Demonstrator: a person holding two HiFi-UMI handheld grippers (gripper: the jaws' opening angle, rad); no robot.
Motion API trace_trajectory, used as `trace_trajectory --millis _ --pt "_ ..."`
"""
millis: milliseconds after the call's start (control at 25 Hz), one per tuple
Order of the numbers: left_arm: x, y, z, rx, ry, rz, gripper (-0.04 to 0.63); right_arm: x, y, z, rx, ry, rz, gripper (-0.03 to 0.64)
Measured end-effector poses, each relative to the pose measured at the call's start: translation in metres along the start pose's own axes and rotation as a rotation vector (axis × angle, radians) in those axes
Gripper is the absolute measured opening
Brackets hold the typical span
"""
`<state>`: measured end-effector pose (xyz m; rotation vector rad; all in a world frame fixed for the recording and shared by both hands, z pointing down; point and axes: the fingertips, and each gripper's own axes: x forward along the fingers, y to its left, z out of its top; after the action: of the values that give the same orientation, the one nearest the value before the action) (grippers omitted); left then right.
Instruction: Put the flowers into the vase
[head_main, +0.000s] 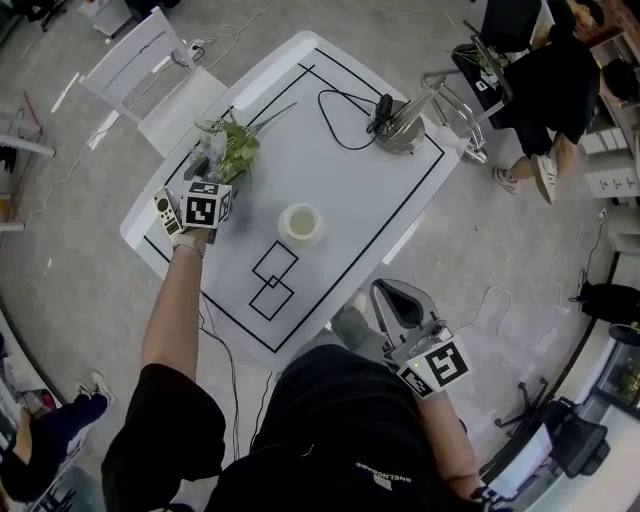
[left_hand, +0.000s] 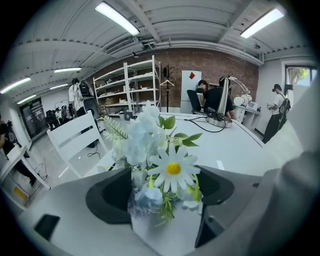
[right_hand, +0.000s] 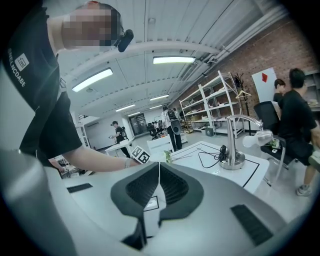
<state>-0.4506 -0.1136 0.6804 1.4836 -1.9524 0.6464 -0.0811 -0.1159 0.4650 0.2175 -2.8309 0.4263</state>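
Fingers (left_hand: 102, 200) of L gripper (left_hand: 162, 192): released, set wide apart, pads not pressing on anything we can see. Item betw. them: flowers (left_hand: 160, 160), w/ white daisy to front and pale blue blooms and green leaves behind. Bunch lies on table (head_main: 350, 200), stems running away from the fingers. We log the bunch as straddled, not grasped.

Fingers (right_hand: 142, 187) of R gripper (right_hand: 159, 170): clenched, pads meeting edge to edge, nothing betw. them. We place this gripper off the table's near edge, close to the person (head_main: 330, 430) holding it, well apart from all items.

Vase (head_main: 301, 223): white, upright, mouth up. Stands to the right of L fingers, well apart from them; ahead and left of R fingers.

Other items, per our count:
- lamp base (head_main: 400, 128) w/ black cable (head_main: 340, 115), far beyond L fingers, to their right.
- two black outlined squares (head_main: 272, 282) on tabletop, betw. L and R fingers.
- white chair (head_main: 150, 65), off table, left of L fingers.
- shelving (left_hand: 132, 87) & brick wall (left_hand: 210, 62) in bkgd, far ahead of L fingers.
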Motion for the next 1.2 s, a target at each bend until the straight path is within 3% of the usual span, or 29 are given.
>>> trace_trajectory --millis 240,480,1200 --pt "-0.007 -0.004 0.002 0.043 -0.003 0.028 0.185 -0.001 0.002 -0.001 0.000 -0.004 0.011 0.012" --pt "-0.028 0.004 0.016 0.134 -0.010 0.097 0.051 -0.004 0.002 0.000 0.007 -0.014 0.020 0.011" --pt "-0.109 0.006 0.052 0.406 0.003 0.211 0.029 -0.019 0.007 0.001 0.034 -0.059 0.081 0.012"
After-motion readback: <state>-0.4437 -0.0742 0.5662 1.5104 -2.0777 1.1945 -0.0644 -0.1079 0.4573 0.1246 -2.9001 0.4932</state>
